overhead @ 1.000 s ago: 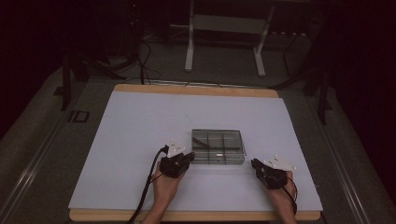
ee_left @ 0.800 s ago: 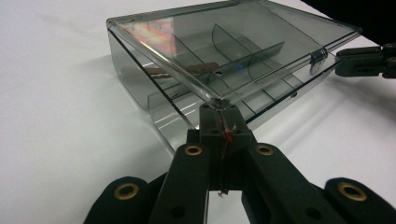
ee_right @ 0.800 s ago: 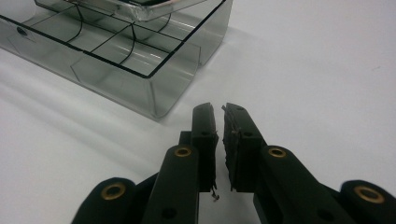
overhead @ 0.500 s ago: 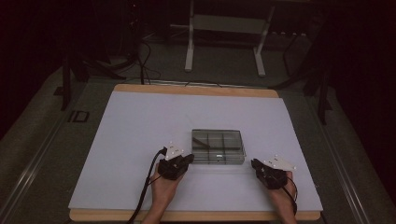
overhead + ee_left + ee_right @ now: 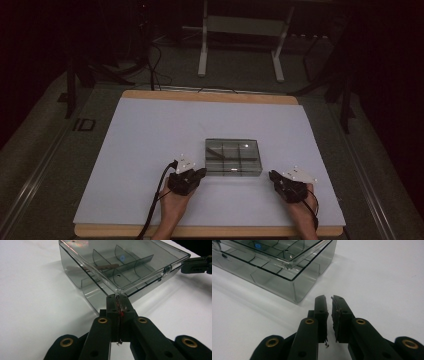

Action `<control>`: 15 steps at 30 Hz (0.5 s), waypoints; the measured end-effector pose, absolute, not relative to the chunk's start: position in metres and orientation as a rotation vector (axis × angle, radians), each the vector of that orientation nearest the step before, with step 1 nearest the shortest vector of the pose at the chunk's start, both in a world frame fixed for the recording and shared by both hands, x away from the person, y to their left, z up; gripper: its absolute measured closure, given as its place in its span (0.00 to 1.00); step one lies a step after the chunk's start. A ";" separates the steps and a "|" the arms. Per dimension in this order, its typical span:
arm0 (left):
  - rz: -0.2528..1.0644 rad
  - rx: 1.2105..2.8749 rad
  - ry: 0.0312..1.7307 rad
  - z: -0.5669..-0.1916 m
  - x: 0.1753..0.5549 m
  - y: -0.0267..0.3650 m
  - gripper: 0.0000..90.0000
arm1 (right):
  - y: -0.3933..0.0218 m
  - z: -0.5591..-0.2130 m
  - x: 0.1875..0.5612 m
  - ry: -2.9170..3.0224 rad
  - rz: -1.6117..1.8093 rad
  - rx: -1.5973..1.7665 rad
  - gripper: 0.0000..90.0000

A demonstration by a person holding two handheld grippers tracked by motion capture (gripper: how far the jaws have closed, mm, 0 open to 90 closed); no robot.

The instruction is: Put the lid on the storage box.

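Our left gripper [image 5: 199, 173] has its jaws pressed together at the near left corner of the clear box [image 5: 233, 157], tips touching the lid's edge. The box is smoky, glossy plastic with curved dividers, mid-table on smooth white table [image 5: 150, 130]. Our right gripper [image 5: 273, 175], a slit apart, holds nothing, just off the box's right corner.

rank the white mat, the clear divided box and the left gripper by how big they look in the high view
1. white mat, by far the largest.
2. clear divided box.
3. left gripper, somewhat smaller than the box, though it sits nearer the camera, so that gap is unsure.
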State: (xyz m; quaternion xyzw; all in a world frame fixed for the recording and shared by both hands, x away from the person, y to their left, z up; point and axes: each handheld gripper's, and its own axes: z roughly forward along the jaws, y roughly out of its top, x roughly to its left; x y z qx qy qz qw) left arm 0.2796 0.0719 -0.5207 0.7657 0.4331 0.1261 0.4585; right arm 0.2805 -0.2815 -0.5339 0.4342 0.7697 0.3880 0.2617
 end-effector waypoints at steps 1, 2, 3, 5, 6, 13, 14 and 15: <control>0.314 1.888 1.069 -0.521 0.279 0.072 0.99 | -0.282 -0.534 0.280 2.083 1.050 1.175 0.91; 0.321 1.897 1.075 -0.522 0.280 0.073 0.99 | -0.282 -0.534 0.280 2.083 1.050 1.174 0.91; 0.321 1.901 1.081 -0.523 0.280 0.074 0.99 | -0.282 -0.534 0.280 2.084 1.049 1.174 0.91; 0.317 1.899 1.091 -0.525 0.280 0.075 0.99 | -0.282 -0.534 0.280 2.083 1.050 1.175 0.91; 0.318 1.899 1.094 -0.526 0.281 0.076 0.99 | -0.282 -0.534 0.280 2.083 1.050 1.175 0.91; 0.325 1.896 1.114 -0.527 0.282 0.080 0.99 | -0.282 -0.534 0.280 2.082 1.051 1.175 0.91; 0.327 1.895 1.117 -0.527 0.282 0.080 0.99 | -0.282 -0.534 0.280 2.081 1.051 1.176 0.91; 0.328 1.895 1.119 -0.528 0.283 0.081 0.99 | -0.282 -0.534 0.280 2.081 1.051 1.176 0.91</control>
